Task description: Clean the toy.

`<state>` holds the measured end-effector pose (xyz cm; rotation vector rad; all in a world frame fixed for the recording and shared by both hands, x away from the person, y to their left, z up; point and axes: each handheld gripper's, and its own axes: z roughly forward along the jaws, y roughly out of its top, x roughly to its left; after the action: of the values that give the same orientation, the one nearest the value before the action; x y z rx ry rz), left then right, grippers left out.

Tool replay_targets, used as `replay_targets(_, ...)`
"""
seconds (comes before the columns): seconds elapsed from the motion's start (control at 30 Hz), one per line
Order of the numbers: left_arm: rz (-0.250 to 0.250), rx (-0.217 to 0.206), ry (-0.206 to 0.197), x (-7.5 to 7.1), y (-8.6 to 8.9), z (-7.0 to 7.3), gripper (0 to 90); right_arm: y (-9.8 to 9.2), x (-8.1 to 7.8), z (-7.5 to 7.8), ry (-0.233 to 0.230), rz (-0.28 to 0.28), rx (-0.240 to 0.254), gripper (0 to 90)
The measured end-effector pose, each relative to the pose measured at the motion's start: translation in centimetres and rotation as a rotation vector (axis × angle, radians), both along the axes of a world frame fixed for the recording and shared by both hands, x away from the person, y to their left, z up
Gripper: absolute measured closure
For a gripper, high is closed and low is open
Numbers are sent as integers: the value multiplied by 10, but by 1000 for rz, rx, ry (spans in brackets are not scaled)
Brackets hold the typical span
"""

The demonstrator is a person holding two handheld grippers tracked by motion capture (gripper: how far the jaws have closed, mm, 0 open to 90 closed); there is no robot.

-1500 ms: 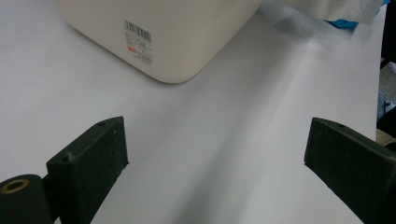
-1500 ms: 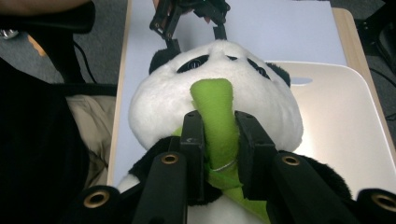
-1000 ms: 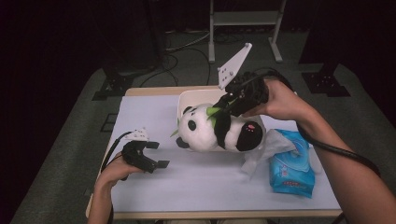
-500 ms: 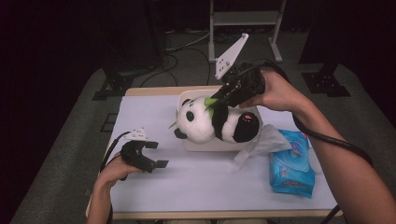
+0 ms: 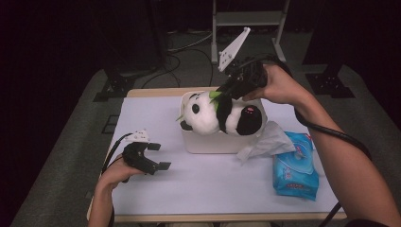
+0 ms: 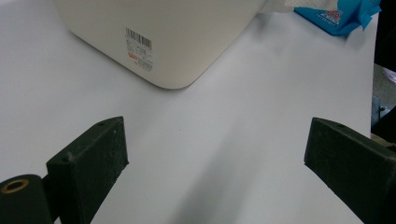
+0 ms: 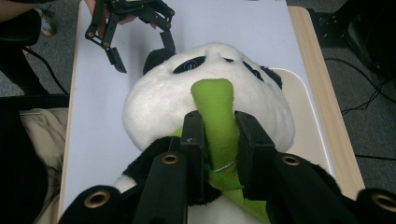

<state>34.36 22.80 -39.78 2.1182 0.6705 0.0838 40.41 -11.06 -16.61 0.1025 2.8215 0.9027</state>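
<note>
A black-and-white panda plush (image 5: 215, 116) with a green bamboo piece (image 7: 217, 119) hangs over a cream bin (image 5: 213, 142) at the table's middle back. My right gripper (image 5: 220, 94) is shut on the bamboo piece and carries the panda by it; its jaws press both sides of the green stalk in the right gripper view (image 7: 218, 140). At the table's left front, my left gripper (image 5: 158, 156) rests open with nothing between its jaws. Its own view (image 6: 215, 158) faces the bin's corner (image 6: 168, 42).
A blue wet-wipe pack (image 5: 295, 165) lies at the right front with a crumpled white tissue (image 5: 267, 144) between it and the bin. A white sheet (image 5: 198, 189) covers the wooden table. A metal rack (image 5: 248, 21) stands behind the table.
My right gripper has carried the panda toward the table's back and slightly up, from over the bin's front edge to over its middle. The left gripper has stayed put.
</note>
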Motion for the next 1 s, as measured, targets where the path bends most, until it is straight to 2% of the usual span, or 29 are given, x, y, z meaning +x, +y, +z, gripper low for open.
replay_targets(0.27, 8, -10, -1, 0, 3, 1, 51, 5, 12, 2, -3, -9, -24, 741)
replay_targets(0.7, 11, -13, 0, 0, 4, 0, 51, 7, 26, 2, 2, -29, -14, 741)
replay_targets(1.0, 10, -11, 4, 0, 3, -1, 51, 9, 39, 0, -4, -53, -36, 741)
